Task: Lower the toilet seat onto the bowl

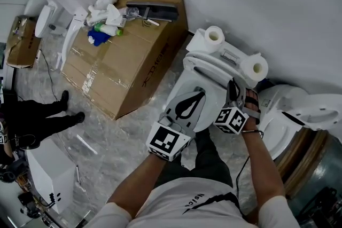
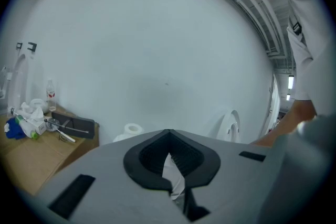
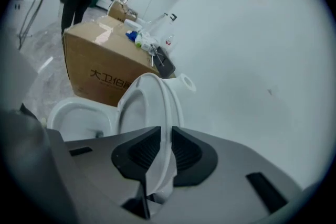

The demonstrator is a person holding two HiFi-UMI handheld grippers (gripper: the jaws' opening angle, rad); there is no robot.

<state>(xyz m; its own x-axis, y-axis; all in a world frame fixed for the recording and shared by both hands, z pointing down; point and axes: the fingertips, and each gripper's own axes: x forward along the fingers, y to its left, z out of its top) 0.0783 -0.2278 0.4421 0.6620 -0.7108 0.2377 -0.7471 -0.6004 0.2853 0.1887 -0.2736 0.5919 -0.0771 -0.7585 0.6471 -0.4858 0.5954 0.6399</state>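
Far left: one small carton point(image 1: 24, 40), contents not legible. One large cardboard box point(image 1: 125, 61), closed, carries on its top flaps one black flat tray point(image 1: 152, 9), one blue cloth point(image 1: 97, 37) and several plastic bottles point(image 1: 108, 28); their exact number cannot be told.

Centre: one toilet, its bowl point(image 3: 79, 115) uncovered. The cistern point(image 1: 230, 53) carries two toilet paper rolls, one point(image 1: 215, 36) at its left end and one point(image 1: 255, 68) at its right.

Grippers, two. The left gripper point(image 2: 168, 136) is held over the bowl side with its fingertips together. White shows through the gap behind the pads, and no object is seen clamped.

The toilet seat point(image 3: 152, 107) stands raised, near upright, beside the open bowl and not on it. The right gripper point(image 3: 166, 134) is clamped on the seat's upper rim, one pad on each face.

Far right: one second white toilet point(image 1: 299, 115), just beside the first.
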